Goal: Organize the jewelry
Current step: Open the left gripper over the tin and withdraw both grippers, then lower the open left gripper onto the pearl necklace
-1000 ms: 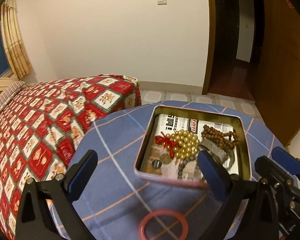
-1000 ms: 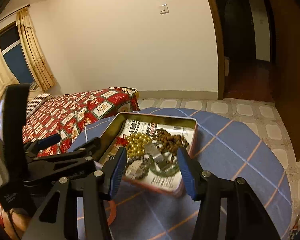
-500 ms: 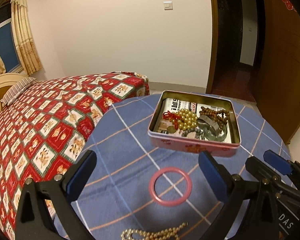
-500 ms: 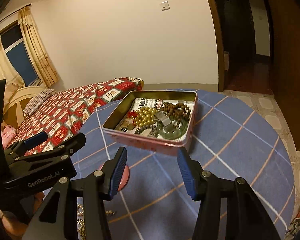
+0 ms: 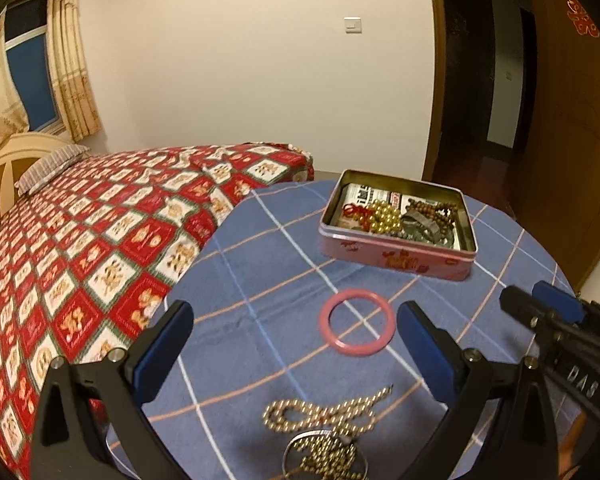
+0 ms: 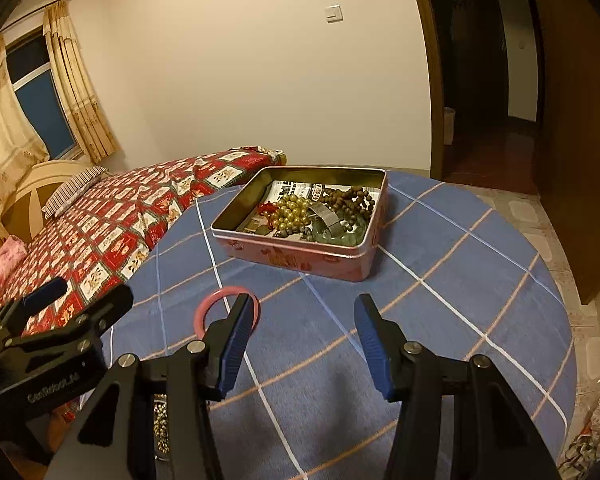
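Nearby, pink bangle [image 5: 356, 322] lies before tin [image 5: 396, 258].

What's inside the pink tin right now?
The pink tin holds yellow beads with a red tassel, brown wooden beads, a grey band and a green bangle, all on printed paper. Anything beneath the pile is hidden.

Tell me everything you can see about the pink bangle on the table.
The pink bangle is a plain, smooth closed ring, glossy like plastic or resin. It lies flat on the blue checked tablecloth, between the open tin and a pile of gold beads, touching neither. Nothing holds it; in the right wrist view one finger partly hides it.
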`<act>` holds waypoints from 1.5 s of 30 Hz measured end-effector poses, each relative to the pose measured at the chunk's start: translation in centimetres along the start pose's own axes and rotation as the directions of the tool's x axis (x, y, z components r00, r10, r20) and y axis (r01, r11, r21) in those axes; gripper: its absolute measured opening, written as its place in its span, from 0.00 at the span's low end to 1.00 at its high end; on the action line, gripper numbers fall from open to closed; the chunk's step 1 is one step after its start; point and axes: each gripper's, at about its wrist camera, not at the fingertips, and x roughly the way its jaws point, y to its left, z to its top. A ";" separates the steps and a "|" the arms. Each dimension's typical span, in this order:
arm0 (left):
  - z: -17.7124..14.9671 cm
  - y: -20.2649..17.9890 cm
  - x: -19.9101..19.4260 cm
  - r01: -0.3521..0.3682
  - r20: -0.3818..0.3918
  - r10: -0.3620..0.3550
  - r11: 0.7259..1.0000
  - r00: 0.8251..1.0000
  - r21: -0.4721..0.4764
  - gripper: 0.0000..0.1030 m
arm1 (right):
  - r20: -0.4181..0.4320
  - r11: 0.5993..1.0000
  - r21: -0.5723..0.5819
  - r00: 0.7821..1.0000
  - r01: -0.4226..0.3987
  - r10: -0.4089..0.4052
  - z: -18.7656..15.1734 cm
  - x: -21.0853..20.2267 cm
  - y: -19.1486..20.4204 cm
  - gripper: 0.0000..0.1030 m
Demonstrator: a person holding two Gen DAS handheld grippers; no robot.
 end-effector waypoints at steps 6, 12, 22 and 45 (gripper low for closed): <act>-1.4 1.3 -0.7 0.005 0.016 -0.004 1.000 1.000 -0.020 1.00 | 0.001 1.000 -0.019 1.000 0.023 -0.023 -0.5 -0.6 0.2 0.52; -2.4 1.7 -0.8 -0.037 0.026 0.036 0.999 0.999 0.017 1.00 | -0.007 0.998 -0.043 0.999 0.043 -0.043 -0.8 -0.4 0.6 0.52; -3.8 3.2 0.0 -0.028 -0.005 0.028 0.999 1.000 -0.019 1.00 | 0.011 0.985 -0.114 0.991 0.132 -0.131 -1.1 -0.1 2.1 0.52; -5.8 4.4 1.1 -0.015 -0.061 0.015 1.000 0.998 0.004 1.00 | -0.053 0.964 -0.189 0.978 0.187 -0.200 -1.6 2.6 3.7 0.52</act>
